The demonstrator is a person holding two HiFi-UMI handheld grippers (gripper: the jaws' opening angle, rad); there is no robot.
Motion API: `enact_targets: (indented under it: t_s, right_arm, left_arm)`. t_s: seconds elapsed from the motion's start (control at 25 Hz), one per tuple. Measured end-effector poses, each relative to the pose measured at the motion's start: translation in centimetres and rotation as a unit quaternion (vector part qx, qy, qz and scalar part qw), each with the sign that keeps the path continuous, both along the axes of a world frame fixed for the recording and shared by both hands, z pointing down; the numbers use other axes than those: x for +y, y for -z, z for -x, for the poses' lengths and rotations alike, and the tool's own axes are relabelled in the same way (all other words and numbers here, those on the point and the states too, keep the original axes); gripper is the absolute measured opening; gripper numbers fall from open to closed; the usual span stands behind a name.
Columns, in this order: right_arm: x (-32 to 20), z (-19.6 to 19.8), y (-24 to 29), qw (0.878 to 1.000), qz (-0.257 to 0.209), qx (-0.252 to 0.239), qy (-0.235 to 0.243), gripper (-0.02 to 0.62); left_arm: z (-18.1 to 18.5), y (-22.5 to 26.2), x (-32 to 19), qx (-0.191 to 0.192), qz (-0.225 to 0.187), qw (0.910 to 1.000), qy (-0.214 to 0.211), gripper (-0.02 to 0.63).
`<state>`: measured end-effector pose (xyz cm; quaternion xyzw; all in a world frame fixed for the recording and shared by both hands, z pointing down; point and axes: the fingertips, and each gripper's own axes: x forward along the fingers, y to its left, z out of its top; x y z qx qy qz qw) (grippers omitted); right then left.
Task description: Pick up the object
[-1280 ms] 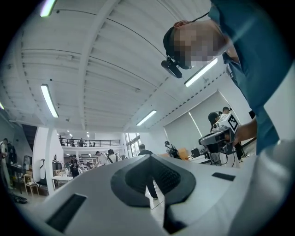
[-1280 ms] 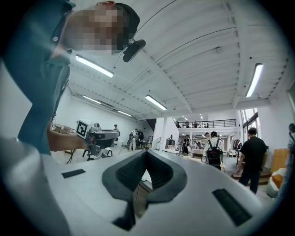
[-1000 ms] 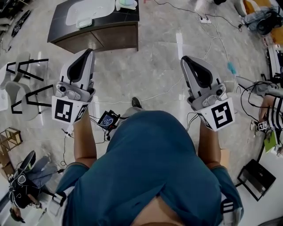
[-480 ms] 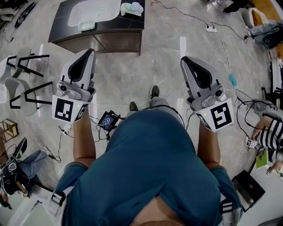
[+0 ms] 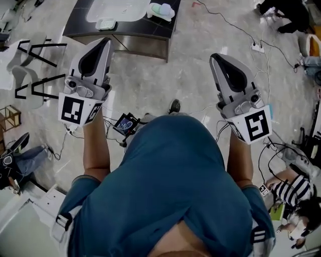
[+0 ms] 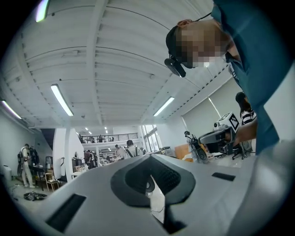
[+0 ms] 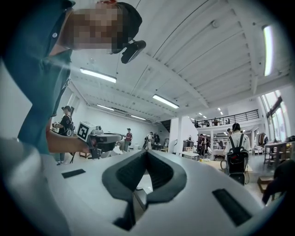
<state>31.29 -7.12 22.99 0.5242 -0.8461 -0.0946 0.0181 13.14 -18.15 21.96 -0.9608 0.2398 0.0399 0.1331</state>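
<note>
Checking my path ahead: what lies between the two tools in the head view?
Head view: mostly bare grey floor between the left tool and right tool, with the person's dark shoe lower down.

A dark tabletop stands on a grey marbled floor. On it lie a broad white sheet, a small pale tray at its near edge and a pale green bundle at its right end. Cables cross the floor to the tabletop's right

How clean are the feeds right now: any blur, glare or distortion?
Head view: sharp, evenly lit, pale glare streaks on the glossy floor. Left gripper view: heavy fisheye, black corners, bright ceiling lights, the left gripper soft up close. Right gripper view: same curvature and dark rim.
</note>
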Motion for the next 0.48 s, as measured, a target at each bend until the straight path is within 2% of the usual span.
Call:
enact_targets:
  t_s: [0.24, 0.48]
  right_arm:
    - [-2.8, -1.6, -0.1, 0.999, -0.003, 0.000, 0.036, 0.014]
    - [-5.2, -0.7, -0.1, 0.998, 0.000, 0.001, 0.058, 0.014]
  left_arm:
    - [-0.6, 0.7, -1.7, -0.004, -0.011, 0.9992, 0.039, 0.003]
    - [0.8, 1.0, -3.2, -0.006, -0.014, 0.9980, 0.061, 0.003]
